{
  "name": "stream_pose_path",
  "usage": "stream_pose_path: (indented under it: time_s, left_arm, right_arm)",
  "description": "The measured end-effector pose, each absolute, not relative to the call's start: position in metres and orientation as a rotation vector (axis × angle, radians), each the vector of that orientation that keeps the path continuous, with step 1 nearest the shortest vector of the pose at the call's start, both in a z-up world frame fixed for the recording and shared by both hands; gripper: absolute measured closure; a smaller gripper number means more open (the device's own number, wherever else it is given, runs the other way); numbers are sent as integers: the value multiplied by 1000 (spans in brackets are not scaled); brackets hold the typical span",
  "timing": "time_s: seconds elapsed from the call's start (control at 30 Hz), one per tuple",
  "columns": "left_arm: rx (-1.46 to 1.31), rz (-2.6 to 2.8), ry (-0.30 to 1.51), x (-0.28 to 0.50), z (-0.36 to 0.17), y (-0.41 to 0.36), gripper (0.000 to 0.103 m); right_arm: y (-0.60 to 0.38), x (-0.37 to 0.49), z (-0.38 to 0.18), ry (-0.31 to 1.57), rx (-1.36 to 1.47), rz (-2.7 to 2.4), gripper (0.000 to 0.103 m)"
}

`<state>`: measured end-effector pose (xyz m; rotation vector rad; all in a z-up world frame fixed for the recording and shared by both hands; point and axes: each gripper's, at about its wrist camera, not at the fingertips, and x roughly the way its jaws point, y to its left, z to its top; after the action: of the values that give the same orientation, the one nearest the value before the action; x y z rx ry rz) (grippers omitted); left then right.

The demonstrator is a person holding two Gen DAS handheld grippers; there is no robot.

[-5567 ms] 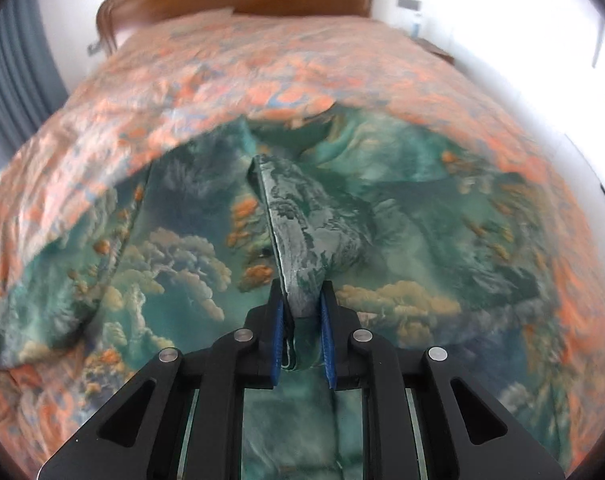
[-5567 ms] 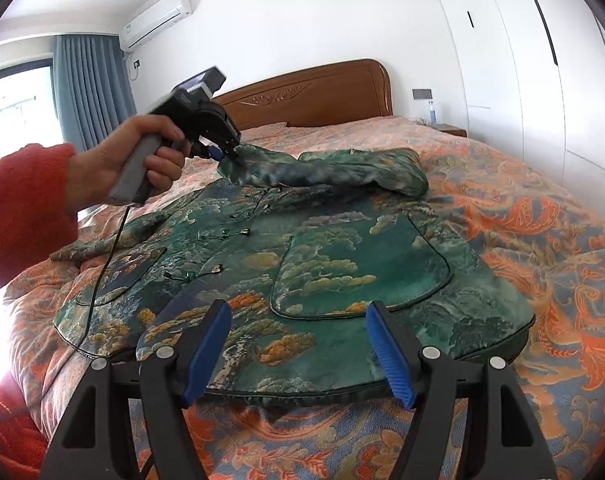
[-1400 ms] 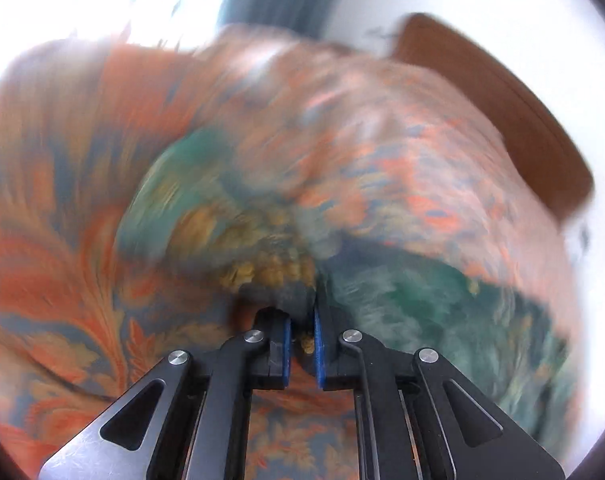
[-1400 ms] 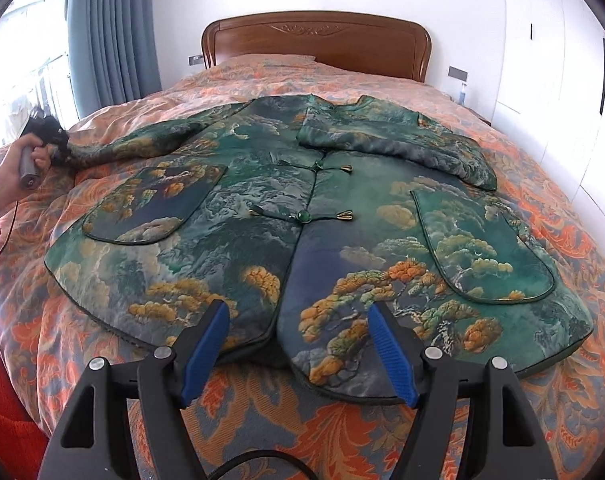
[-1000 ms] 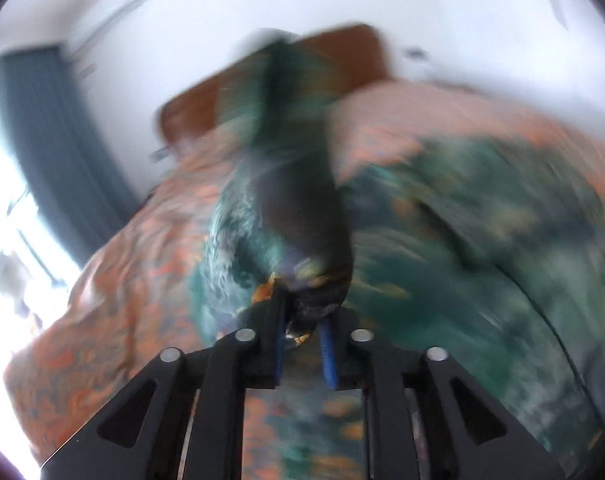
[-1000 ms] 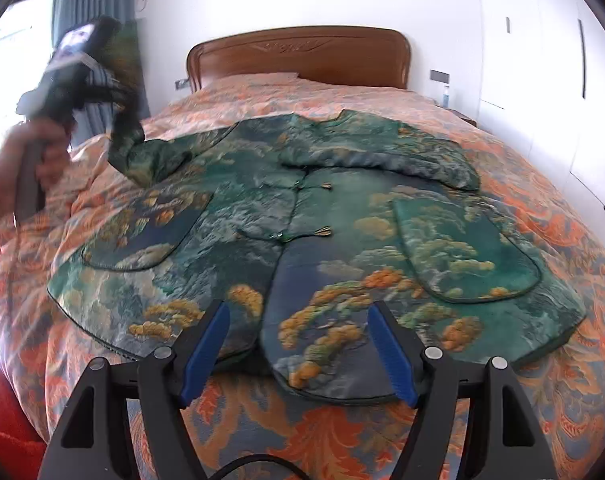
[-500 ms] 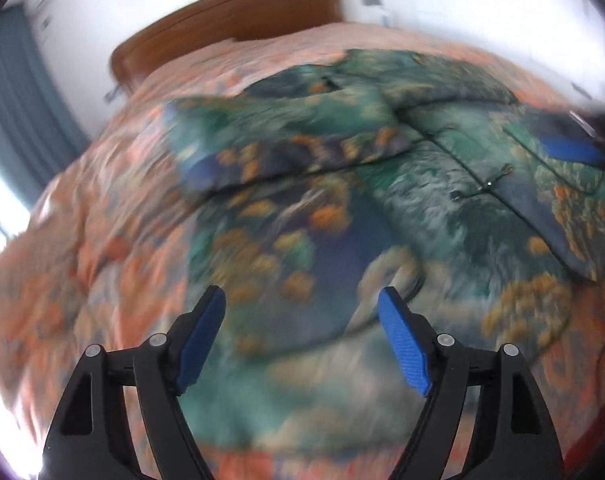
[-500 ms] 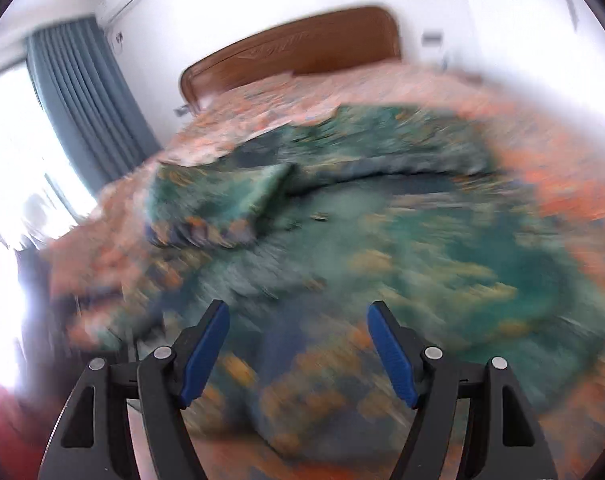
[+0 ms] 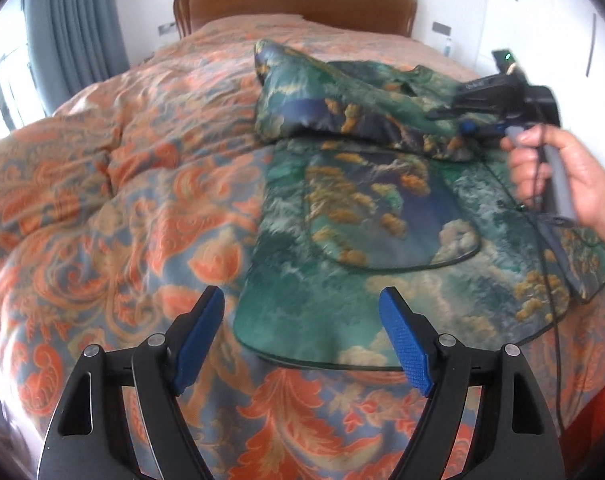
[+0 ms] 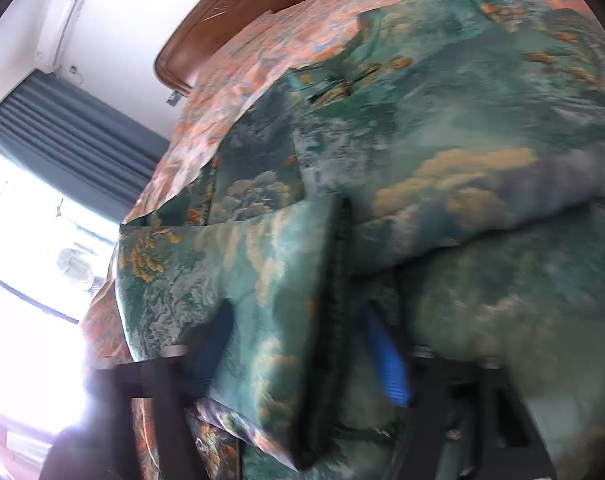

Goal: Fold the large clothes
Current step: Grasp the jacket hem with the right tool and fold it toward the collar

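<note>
A green padded jacket (image 9: 366, 216) with cloud and tree print lies on the bed. Its left sleeve (image 9: 334, 108) is folded across the chest. My left gripper (image 9: 302, 332) is open and empty, just above the jacket's lower left hem. My right gripper (image 9: 468, 126) shows in the left wrist view at the folded sleeve's end. In the right wrist view the sleeve cuff (image 10: 270, 280) fills the gap between the right gripper's (image 10: 298, 340) blue pads (image 10: 386, 364). The view is blurred, so the jaws' closure is unclear.
The bed has an orange and blue floral duvet (image 9: 122, 184) and a wooden headboard (image 9: 294, 0). Grey curtains (image 9: 82, 24) and a bright window are at the left. White wardrobes (image 9: 562, 20) stand at the right. The right gripper's cable (image 9: 558, 320) hangs over the jacket.
My left gripper carried the left sleeve up and across the jacket, let it go and opened, then pulled back to the hem. My right gripper swung from the hem to the sleeve cuff.
</note>
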<state>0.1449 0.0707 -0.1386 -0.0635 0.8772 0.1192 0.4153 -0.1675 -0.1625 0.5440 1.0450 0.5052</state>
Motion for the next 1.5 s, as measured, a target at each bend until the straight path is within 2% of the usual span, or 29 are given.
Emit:
stream_pose_path:
  time_s: [0.03,0.1,0.17,0.33,0.57,0.63,0.7,0.87,0.97,1.07,1.13,1.2,1.27,1.33,1.5]
  left_arm:
    - [-69,123,879,145,-139,73,22]
    - [-79,124,877,145,-138,76,22]
    - [-94,123,871,146,-135,78,22]
    - [-94,104,830,149,-121,73,21]
    - [-52,98,856,162,-126,61,19]
    - [-45,96,881,168,-129,59,19]
    - [-48,87,900,176,-128,59,19]
    - [-112,34,881,225,-103,71,14]
    - [-138,-19,817,279,-85,78,12]
    - [-123,-61,801,348,-80,76,13]
    - [-86,-28,792,387,-87,72,19]
    - [-48,-16,840,422,-105,68,22]
    - [-41,17,961,453,-137,69,29]
    - [-51,36,1084,471,-171,74,28]
    - [-45,67,1120,473,-183,74,26]
  right_arm:
    - [-164,416,-161,1062,525,529,90]
    - [-158,409,-144,1029,472,565,91]
    - [-161,406,-108,921,396,560,91]
    - [-199,451,-63,798,342,404,91]
    - [-208,511,-113,882,257,255,91]
    - [-201,518,-125,897,244,245,83]
    - [-201,520,-140,932,236,223,60]
    - [-209,507,-137,906,231,237,48]
    - [-224,474,-111,766,226,225,47]
    - [-223,459,-96,722,175,299,47]
    - [-213,458,-91,718,144,363,47]
    - [-203,459,-94,742,119,428,47]
    - [-198,462,-100,776,101,442,47]
    - [-191,467,-114,836,85,450,47]
    - [-182,478,-150,960,31,410,47]
